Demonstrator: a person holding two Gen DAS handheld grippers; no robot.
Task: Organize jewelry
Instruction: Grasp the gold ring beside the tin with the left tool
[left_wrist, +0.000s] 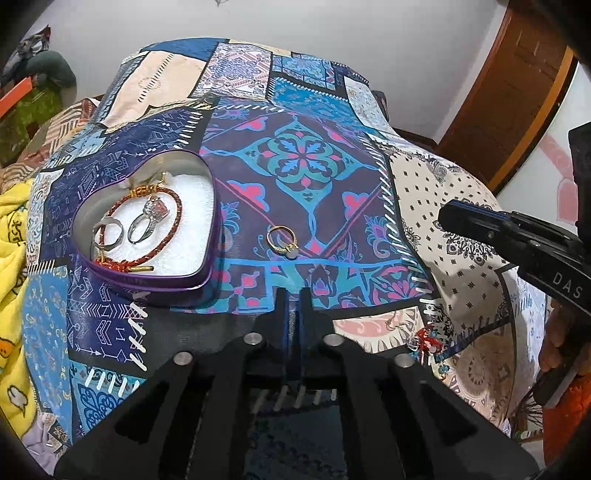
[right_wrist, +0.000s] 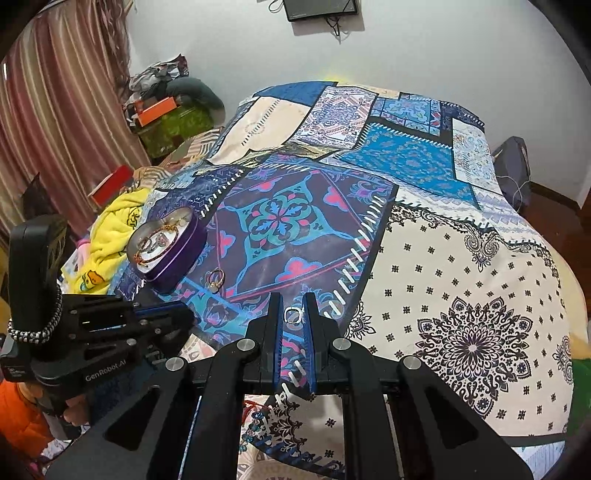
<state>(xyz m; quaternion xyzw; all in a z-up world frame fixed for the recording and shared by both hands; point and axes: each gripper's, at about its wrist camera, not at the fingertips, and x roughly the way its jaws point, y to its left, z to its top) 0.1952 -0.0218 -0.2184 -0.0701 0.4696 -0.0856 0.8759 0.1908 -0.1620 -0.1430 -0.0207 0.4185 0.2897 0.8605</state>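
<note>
A purple heart-shaped tin (left_wrist: 207, 284) (right_wrist: 184, 254) sits on the patterned cloth and holds a red braided bracelet (left_wrist: 177, 199), two silver rings (left_wrist: 138, 229) and other pieces. A gold ring (left_wrist: 282, 240) (right_wrist: 215, 279) lies on the cloth just right of the tin. My right gripper (right_wrist: 293, 315) is shut on a small silver ring (right_wrist: 291, 316), held above the cloth; it also shows at the right of the left wrist view (left_wrist: 443, 218). My left gripper (left_wrist: 294, 295) is shut and empty, near the tin's front corner.
The patchwork cloth (right_wrist: 443, 280) covers a raised surface. A yellow blanket (right_wrist: 110, 240) lies at its left edge. Beaded red-and-blue jewelry (left_wrist: 424, 343) lies on the cloth near the front. Boxes and clutter (right_wrist: 159, 110) stand by the curtain; a wooden door (left_wrist: 509, 99) is at right.
</note>
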